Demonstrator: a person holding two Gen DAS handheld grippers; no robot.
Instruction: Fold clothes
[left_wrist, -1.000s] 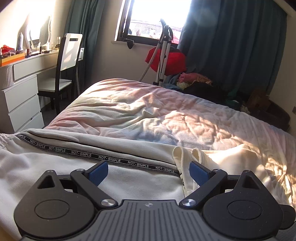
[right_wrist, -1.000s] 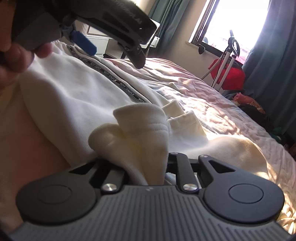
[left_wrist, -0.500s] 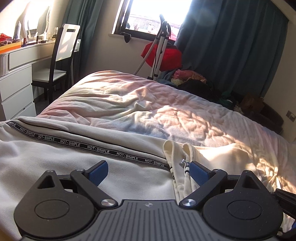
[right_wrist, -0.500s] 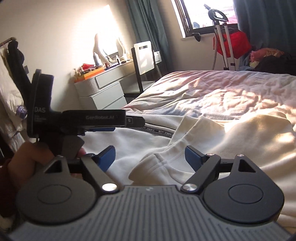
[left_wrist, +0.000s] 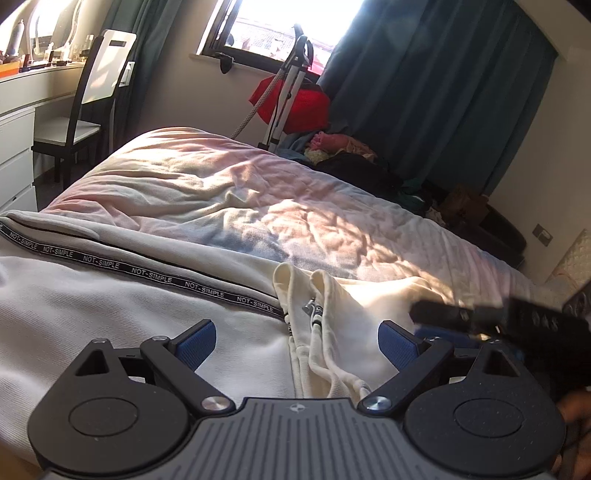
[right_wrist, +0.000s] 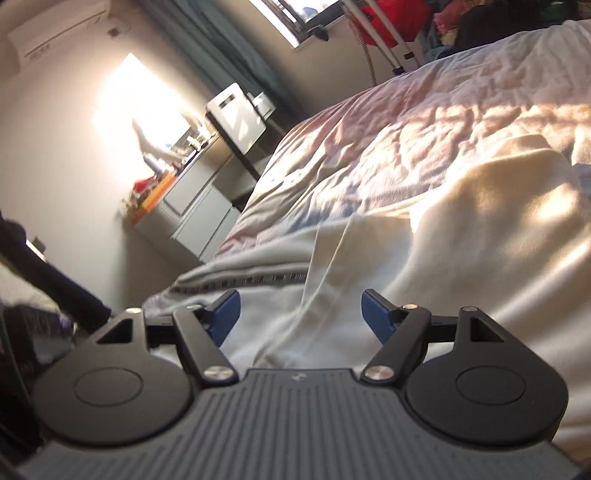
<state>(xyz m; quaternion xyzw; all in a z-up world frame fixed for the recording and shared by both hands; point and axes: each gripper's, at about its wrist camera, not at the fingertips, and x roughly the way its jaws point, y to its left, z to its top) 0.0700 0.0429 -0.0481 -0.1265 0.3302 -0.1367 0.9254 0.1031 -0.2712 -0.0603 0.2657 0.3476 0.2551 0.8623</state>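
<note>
— Trousers (left_wrist: 110, 314): where do they lie?

— Spread on the bed (left_wrist: 229, 192), straight ahead of and under the left gripper (left_wrist: 297, 341). They are off-white, with a black band (left_wrist: 155, 275) printed "NOT-SIMPLE" running across them just beyond the left finger.

— And that gripper's jaws?

— Spread wide, both blue pads bare. Between them lies the bunched waistband (left_wrist: 317, 306) with its drawcord (left_wrist: 314, 314); neither pad touches it.

— What is to the right of it?

— The right gripper (left_wrist: 491, 317), dark and blurred, just past the right finger and low over a cream garment (left_wrist: 391, 295). A bit of the person's hand (left_wrist: 576, 424) shows at the frame's lower right edge.

— How does the right gripper stand in its own view?

— The right wrist view is tilted. The jaws of the gripper (right_wrist: 301, 314) are wide apart and hold nothing. Cloth of the trousers (right_wrist: 266, 321) lies below the gap, with a fold running up between the pads; the band (right_wrist: 240, 282) sits just beyond the left pad. The cream garment (right_wrist: 480, 229) fills the space ahead and to the right, sunlit.

— Anything farther off?

— A chair (left_wrist: 96, 92) and a white dresser (left_wrist: 18, 122) far ahead to the left, dark curtains (left_wrist: 424, 92) beside a bright window (left_wrist: 291, 26), and a heap of clothes (left_wrist: 343, 147) past the bed's far edge.
</note>
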